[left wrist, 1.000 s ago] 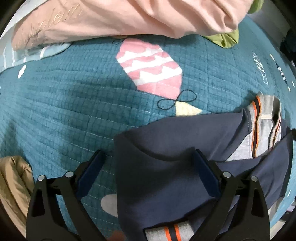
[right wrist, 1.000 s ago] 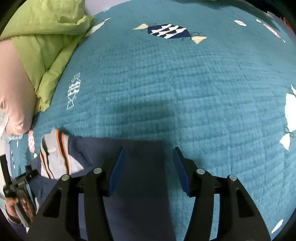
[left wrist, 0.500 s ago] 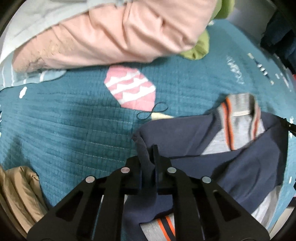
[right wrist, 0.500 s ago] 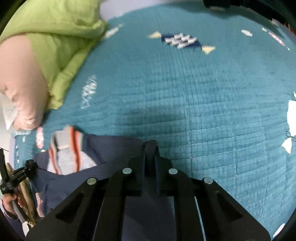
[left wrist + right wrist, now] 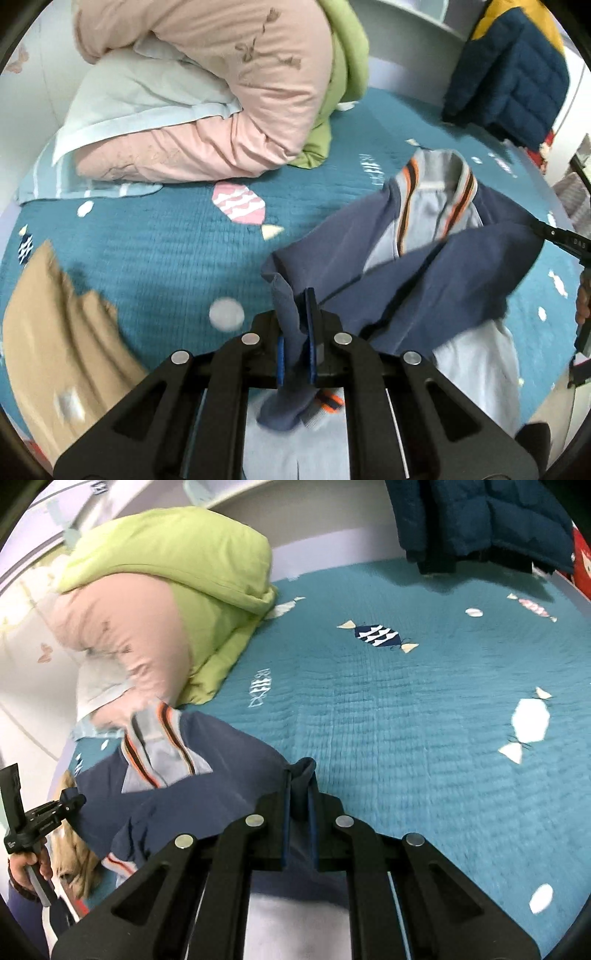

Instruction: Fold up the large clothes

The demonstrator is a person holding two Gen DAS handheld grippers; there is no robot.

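Both grippers pinch the navy sweatshirt over the teal quilt.

The left gripper (image 5: pixel 295 325) clamps a navy fold at 6 o'clock; the right gripper (image 5: pixel 298 794) clamps another edge. The navy sweatshirt (image 5: pixel 424 280) hangs between them, its grey striped collar (image 5: pixel 439 195) at 2 o'clock. On the teal quilt (image 5: pixel 155 251), a pink duvet (image 5: pixel 221 92) sits at 11 o'clock.

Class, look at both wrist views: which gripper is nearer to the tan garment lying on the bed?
Left. The left gripper, shut on the navy sweatshirt, has the tan garment beside it; the right gripper grips the sweatshirt's opposite side.
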